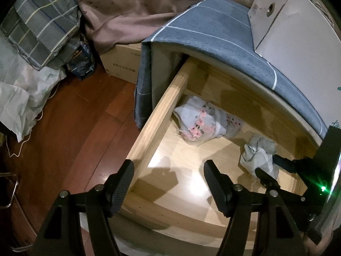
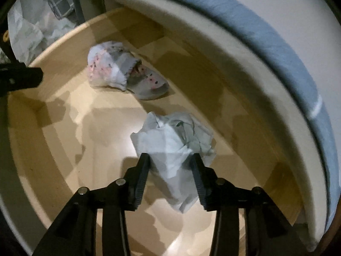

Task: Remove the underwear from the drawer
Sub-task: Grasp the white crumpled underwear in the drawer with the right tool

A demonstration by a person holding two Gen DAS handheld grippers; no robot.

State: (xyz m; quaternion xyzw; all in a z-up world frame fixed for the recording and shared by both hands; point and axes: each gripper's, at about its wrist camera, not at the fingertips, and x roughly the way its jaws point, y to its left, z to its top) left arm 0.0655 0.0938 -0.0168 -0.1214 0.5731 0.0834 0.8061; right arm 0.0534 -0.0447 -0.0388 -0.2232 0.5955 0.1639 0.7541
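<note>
The wooden drawer [image 1: 162, 108] stands pulled open. A pale grey-white crumpled underwear [image 2: 174, 147] lies on its floor near the front right; it also shows in the left wrist view [image 1: 259, 153]. My right gripper [image 2: 170, 160] has its fingers on both sides of this underwear, jaws still apart, touching the cloth. A second underwear with pink flowers [image 1: 204, 121] lies further back; it also shows in the right wrist view [image 2: 119, 68]. My left gripper [image 1: 168, 168] is open and empty above the drawer's front left corner.
The nightstand top is covered by a blue-grey cloth [image 1: 215, 32] with a white box [image 1: 283, 21] on it. A cardboard box [image 1: 123, 61], a checked pillow [image 1: 42, 21] and white bedding [image 1: 21, 98] lie on the wooden floor [image 1: 81, 128] to the left.
</note>
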